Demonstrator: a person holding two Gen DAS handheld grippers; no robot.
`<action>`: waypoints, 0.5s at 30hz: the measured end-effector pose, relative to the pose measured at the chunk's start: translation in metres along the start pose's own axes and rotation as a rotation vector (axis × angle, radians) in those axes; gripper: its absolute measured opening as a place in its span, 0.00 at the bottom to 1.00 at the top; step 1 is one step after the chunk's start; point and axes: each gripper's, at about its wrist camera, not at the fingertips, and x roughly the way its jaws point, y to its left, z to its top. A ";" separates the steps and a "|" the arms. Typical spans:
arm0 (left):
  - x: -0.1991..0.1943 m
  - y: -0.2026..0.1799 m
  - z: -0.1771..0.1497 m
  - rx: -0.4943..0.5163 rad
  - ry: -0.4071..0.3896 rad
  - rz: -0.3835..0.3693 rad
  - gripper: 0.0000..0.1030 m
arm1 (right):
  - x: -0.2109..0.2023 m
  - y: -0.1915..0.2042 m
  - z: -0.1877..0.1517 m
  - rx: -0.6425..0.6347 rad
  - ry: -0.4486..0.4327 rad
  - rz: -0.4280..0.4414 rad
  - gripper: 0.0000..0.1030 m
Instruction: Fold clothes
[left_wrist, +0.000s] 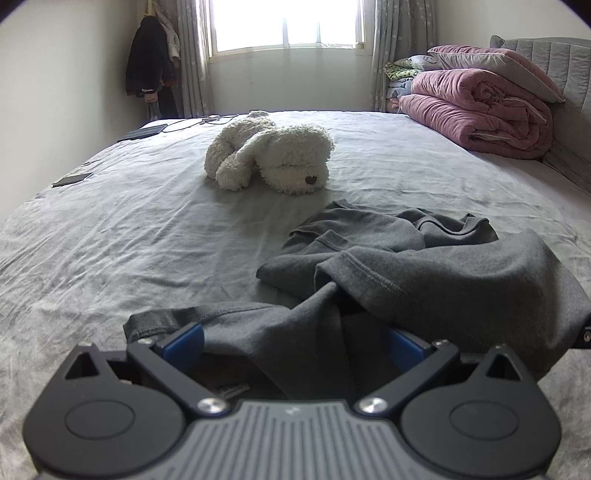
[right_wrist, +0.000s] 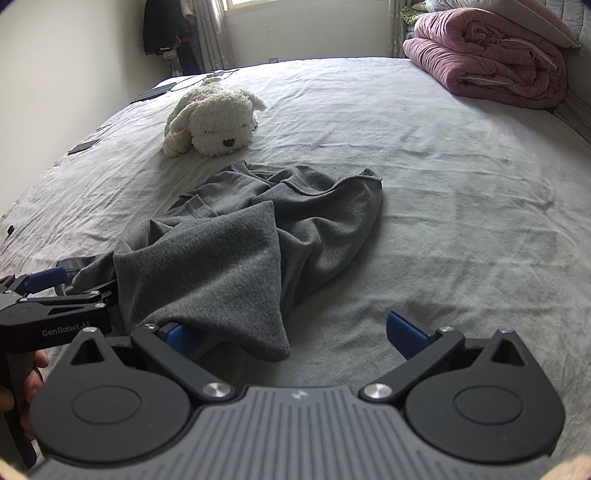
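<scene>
While the grey shirt (right_wrist: 236, 236) lies crumpled on the bed (right_wrist: 443, 206), just in front of the plush dog (right_wrist: 210, 122), the step in hand appears to be taking its near edge. Left tool (left_wrist: 295, 339): jaws wide, cloth draped between them. Right tool (right_wrist: 291, 332): jaws wide, a corner of the shirt lying over its left finger — nothing pinched. Close each on a single hem layer, then pull apart to flatten. Long axis runs from the tools toward the dog; collar direction cannot be told.
</scene>
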 end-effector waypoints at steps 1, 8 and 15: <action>0.000 -0.001 0.000 0.001 0.003 0.000 0.99 | 0.002 0.000 -0.001 0.003 0.012 0.002 1.00; 0.007 -0.009 -0.005 0.066 0.034 0.011 0.98 | 0.012 0.003 -0.004 0.009 0.054 0.030 1.00; 0.018 -0.014 -0.010 0.086 0.056 -0.014 0.59 | 0.044 0.004 -0.017 0.036 0.133 0.052 0.70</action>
